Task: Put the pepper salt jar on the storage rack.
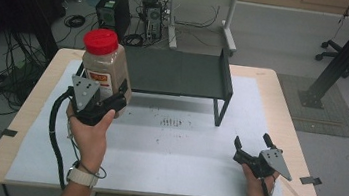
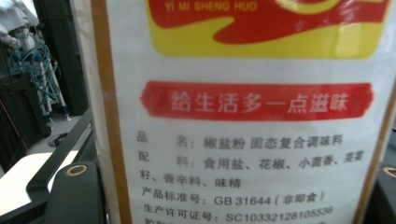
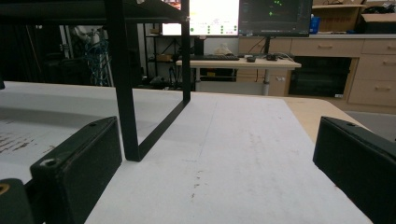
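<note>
A seasoning jar [image 1: 104, 64] with a red lid and a white, red and yellow label hangs in the air above the table's left part, upright. My left gripper [image 1: 109, 101] is shut on its lower body. In the left gripper view the jar's label [image 2: 243, 121] stands right in front of the camera, with printed text on it. My right gripper [image 1: 252, 144] rests low over the table's front right, jaws open and nothing between them. In the right gripper view its two black pads [image 3: 79, 163] stand wide apart over the white mat [image 3: 233, 154].
A black metal shelf [image 1: 180, 73] stands at the table's back middle, just right of the jar; its leg [image 3: 123, 84] rises close ahead of the right gripper. A white mat [image 1: 180, 154] covers the wooden table [image 1: 290, 122]. Cables and computers lie on the floor behind.
</note>
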`<state>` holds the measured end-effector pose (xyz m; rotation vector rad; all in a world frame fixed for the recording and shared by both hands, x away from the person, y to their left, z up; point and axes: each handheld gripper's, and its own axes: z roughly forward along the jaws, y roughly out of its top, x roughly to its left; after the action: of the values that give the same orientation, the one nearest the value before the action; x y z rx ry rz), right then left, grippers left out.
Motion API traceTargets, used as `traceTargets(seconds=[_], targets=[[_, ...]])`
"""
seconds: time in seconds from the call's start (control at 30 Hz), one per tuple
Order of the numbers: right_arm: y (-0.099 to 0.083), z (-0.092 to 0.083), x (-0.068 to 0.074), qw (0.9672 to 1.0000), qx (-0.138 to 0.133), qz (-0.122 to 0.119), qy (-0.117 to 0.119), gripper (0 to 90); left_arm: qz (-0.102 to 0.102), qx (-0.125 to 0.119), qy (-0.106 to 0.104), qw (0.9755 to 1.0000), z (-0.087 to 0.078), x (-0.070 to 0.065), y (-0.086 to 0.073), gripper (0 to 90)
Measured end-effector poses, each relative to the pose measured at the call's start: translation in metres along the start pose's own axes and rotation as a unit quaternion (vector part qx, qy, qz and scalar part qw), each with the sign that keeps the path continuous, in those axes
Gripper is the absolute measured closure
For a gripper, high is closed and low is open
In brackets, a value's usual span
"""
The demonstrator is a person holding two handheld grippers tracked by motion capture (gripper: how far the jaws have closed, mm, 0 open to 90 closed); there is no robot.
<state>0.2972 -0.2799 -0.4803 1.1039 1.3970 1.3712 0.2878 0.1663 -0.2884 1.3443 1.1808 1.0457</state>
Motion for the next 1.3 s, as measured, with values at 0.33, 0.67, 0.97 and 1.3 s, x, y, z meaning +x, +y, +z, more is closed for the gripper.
traceTargets(seconds=[0.33, 0.67, 0.97, 1.3], targets=[[0.0, 0.0, 0.0, 1.0, 0.001, 0.001, 0.0, 1.4, -0.003, -0.005, -0.012, 0.9999, 0.02, -0.007, 0.013, 25.8], [0.0, 0.0, 0.0, 1.0, 0.002, 0.0, 0.001, 1.4, 0.005, -0.01, -0.017, 0.9998, 0.042, -0.014, 0.025, 25.8], [0.0, 0.0, 0.0, 1.0, 0.003, 0.0, 0.0, 1.4, 0.003, -0.015, -0.019, 0.9997, 0.072, -0.024, 0.031, 25.8], [0.0, 0.001, 0.0, 1.0, 0.005, 0.001, 0.0, 1.3, 0.003, -0.022, -0.022, 0.9995, 0.11, -0.033, 0.033, 25.8]])
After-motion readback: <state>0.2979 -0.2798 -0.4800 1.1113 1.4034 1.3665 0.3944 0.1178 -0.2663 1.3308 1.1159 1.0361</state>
